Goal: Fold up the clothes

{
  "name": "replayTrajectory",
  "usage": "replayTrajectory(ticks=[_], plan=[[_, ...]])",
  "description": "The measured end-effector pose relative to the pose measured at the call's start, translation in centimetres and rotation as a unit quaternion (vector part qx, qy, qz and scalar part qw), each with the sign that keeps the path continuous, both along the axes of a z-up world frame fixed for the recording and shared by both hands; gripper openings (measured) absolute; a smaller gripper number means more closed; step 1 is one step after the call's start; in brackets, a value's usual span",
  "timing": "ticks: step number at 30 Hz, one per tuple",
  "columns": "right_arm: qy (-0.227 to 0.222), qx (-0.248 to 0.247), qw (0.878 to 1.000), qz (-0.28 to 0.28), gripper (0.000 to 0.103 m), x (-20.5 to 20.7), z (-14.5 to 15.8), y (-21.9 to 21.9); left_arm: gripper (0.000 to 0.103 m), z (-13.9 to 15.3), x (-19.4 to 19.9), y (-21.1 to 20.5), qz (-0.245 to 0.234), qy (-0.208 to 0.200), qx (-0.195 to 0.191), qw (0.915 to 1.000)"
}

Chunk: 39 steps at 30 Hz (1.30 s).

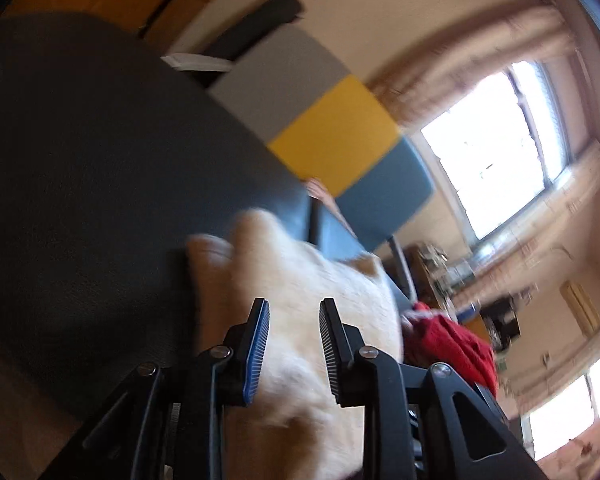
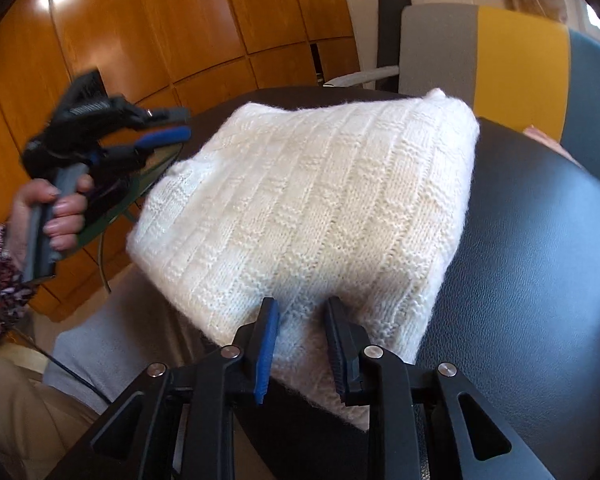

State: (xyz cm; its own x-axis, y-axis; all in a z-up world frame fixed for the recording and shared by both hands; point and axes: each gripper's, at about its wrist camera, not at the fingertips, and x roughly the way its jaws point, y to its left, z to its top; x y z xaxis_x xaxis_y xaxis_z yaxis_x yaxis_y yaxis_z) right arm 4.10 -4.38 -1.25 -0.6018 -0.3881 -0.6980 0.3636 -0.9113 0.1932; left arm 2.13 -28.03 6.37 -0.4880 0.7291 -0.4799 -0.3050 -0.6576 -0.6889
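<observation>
Knitwear fills the middle of the right wrist view — a folded cream sweater (image 2: 300, 216) lying on a dark leather-look desk (image 2: 540, 280). Its near edge hangs a little past the desk's front rim. The right hand-held gripper (image 2: 302, 344) sits at 6 o'clock of the sweater, its two fingers spread apart with the near hem of the knit showing in the gap between them; whether the pads touch the wool cannot be told. At 9 o'clock of the sweater, off the desk's edge, the left hand-held gripper (image 2: 168, 128) is raised in the air, gripped by a hand (image 2: 48, 216) with a patterned sleeve. It is blurred, and its blue-padded fingers stand apart, clear of the sweater.

In the left wrist view, tilted and smeared by motion, the left hand-held gripper (image 1: 294, 344) has its fingers spread, holding nothing. The cream sweater (image 1: 300, 292) appears as a pale blur beyond and beneath the fingertips, from 12 o'clock down to 6 o'clock. A red cloth (image 1: 452, 344) lies at 3 o'clock of the gripper. Beyond the desk (image 1: 100, 180) stands a chair back (image 1: 324, 128) in grey, yellow and blue panels, with bright windows (image 1: 496, 148) further off.
</observation>
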Motion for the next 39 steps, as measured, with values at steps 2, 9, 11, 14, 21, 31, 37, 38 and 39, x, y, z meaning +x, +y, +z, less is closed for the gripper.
replayTrajectory(ticks=[2,9,11,14,21,31,37,38,39], plan=[[-0.001,-0.007,1.000,-0.002,0.026,0.0,-0.3,0.1,0.025,0.9,1.4,3.0,-0.053,0.025,-0.034,0.9977],[-0.009,-0.022,1.000,-0.004,0.025,0.4,-0.7,0.5,0.005,-3.6,3.2,4.3,-0.066,-0.035,-0.125,0.9892],[-0.015,-0.018,1.000,0.003,0.025,0.5,-0.2,0.4,0.000,-5.3,3.5,2.1,-0.050,-0.077,-0.093,0.9914],[0.008,-0.025,0.999,0.026,0.027,0.3,2.4,0.0,0.008,-4.4,5.1,1.3,-0.044,-0.051,-0.087,0.9939],[0.033,0.036,0.986,0.157,0.027,-4.6,5.9,-8.5,0.015,-5.3,5.7,0.2,-0.033,-0.050,-0.121,0.9909],[-0.013,0.022,0.986,0.163,0.014,-10.8,1.2,-14.3,0.014,-5.6,5.2,0.1,-0.031,-0.049,-0.157,0.9859],[0.044,-0.082,0.994,0.055,0.057,-6.6,5.6,-5.7,0.015,-2.6,4.4,-2.3,0.004,-0.043,-0.077,0.9961],[0.057,-0.085,0.995,0.012,0.059,-6.3,6.3,-3.6,0.017,-1.8,4.0,-2.1,0.010,-0.025,-0.082,0.9962],[0.057,-0.081,0.995,-0.033,0.059,-6.6,6.4,-1.5,0.019,-0.9,3.6,-1.9,0.016,-0.008,-0.087,0.9960]])
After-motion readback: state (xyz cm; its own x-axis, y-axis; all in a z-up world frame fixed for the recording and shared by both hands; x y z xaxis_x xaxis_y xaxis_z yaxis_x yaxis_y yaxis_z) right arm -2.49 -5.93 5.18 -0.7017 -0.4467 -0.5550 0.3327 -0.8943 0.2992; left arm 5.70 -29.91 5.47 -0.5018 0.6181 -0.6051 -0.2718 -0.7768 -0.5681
